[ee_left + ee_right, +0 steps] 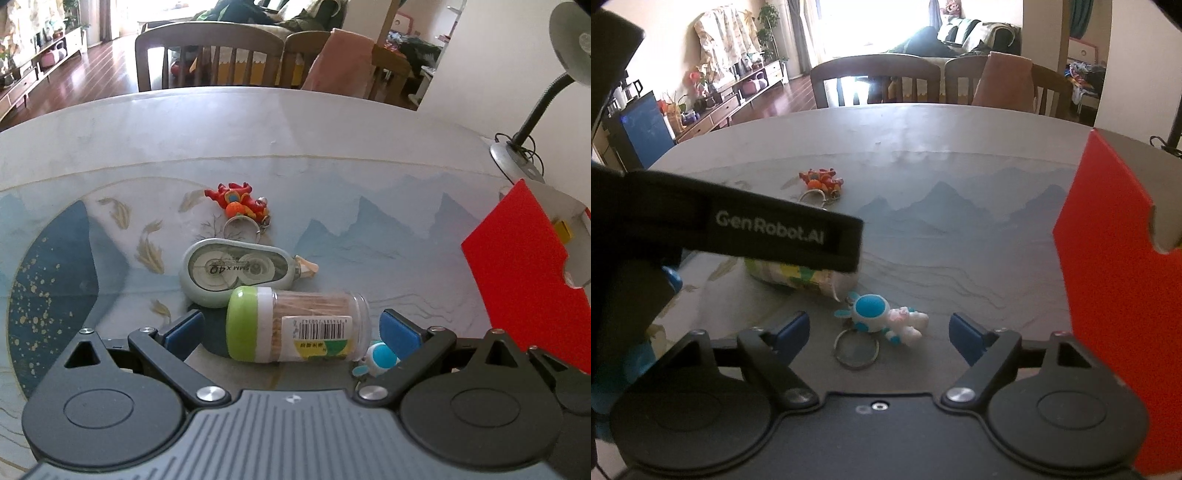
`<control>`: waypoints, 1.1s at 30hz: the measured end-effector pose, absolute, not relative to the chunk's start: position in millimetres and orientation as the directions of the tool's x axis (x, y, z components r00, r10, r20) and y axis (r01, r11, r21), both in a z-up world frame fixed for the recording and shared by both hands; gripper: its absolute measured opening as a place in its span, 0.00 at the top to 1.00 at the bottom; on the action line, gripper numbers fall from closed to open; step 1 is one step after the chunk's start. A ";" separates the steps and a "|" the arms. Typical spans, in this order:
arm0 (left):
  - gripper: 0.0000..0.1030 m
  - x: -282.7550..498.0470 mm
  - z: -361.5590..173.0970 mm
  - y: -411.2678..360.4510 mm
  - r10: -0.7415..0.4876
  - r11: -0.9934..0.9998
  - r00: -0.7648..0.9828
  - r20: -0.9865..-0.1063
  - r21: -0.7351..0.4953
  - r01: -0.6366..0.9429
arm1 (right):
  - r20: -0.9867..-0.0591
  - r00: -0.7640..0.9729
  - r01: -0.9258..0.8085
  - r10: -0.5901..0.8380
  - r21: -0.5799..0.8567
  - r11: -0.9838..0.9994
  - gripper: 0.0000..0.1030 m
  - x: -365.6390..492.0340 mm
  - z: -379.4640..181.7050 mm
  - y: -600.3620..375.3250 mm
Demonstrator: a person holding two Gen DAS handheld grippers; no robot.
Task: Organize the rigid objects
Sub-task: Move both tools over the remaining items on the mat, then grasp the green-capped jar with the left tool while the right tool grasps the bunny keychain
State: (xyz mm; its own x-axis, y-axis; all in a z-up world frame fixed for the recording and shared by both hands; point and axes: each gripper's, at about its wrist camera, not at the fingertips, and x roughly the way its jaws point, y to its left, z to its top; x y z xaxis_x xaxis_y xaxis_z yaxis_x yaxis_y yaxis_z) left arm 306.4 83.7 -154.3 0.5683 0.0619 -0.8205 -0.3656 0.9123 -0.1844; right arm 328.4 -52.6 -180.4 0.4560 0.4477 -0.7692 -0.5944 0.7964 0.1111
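Toothpick jar is seen lying on the tabletop, long axis crosswise, squarely between the wide, empty left tongs. Right tongs, also wide and empty, are set around the blue-white keychain at lower centre.

The right gripper stands open low in the frame around a blue-and-white keychain. A strap crosses the left over a jar. A red box fills the right edge.

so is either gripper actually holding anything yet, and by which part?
Nothing held. Left gripper is open around the toothpick jar, not touching; right gripper is open around the blue-and-white keychain.
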 end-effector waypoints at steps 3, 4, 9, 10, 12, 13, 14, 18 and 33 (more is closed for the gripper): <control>0.02 308.6 -158.4 80.9 0.071 0.913 0.562 -0.824 -0.173 -0.369 | -0.773 0.453 -0.604 0.445 0.101 0.790 0.25 327.7 -184.7 -49.8; 0.02 308.7 -159.5 79.6 0.077 0.914 0.562 -0.823 -0.168 -0.370 | -0.772 0.454 -0.609 0.445 0.096 0.788 0.25 326.1 -184.5 -49.2; 0.02 310.3 -166.3 77.6 0.106 0.914 0.559 -0.822 -0.140 -0.380 | -0.772 0.460 -0.617 0.439 0.077 0.783 0.27 324.1 -188.8 -46.8; 0.02 310.7 -167.6 77.9 0.109 0.913 0.559 -0.822 -0.140 -0.383 | -0.771 0.462 -0.619 0.438 0.073 0.782 0.27 323.9 -189.0 -45.7; 0.02 310.0 -168.9 77.9 0.114 0.912 0.564 -0.818 -0.138 -0.385 | -0.768 0.468 -0.623 0.437 0.065 0.780 0.31 322.4 -189.3 -45.6; 0.03 309.4 -169.0 77.4 0.118 0.913 0.569 -0.814 -0.136 -0.384 | -0.767 0.471 -0.625 0.435 0.057 0.778 0.33 321.7 -189.4 -45.3; 0.03 308.9 -169.1 77.1 0.120 0.913 0.572 -0.812 -0.135 -0.384 | -0.766 0.475 -0.626 0.432 0.050 0.778 0.35 321.0 -189.5 -45.3; 0.11 306.0 -168.5 75.9 0.116 0.913 0.590 -0.799 -0.147 -0.380 | -0.762 0.488 -0.631 0.425 0.029 0.776 0.43 317.1 -189.5 -46.6; 0.16 292.1 -156.8 80.2 0.095 0.902 0.599 -0.795 -0.186 -0.391 | -0.757 0.501 -0.614 0.419 0.030 0.789 0.43 312.1 -176.5 -60.6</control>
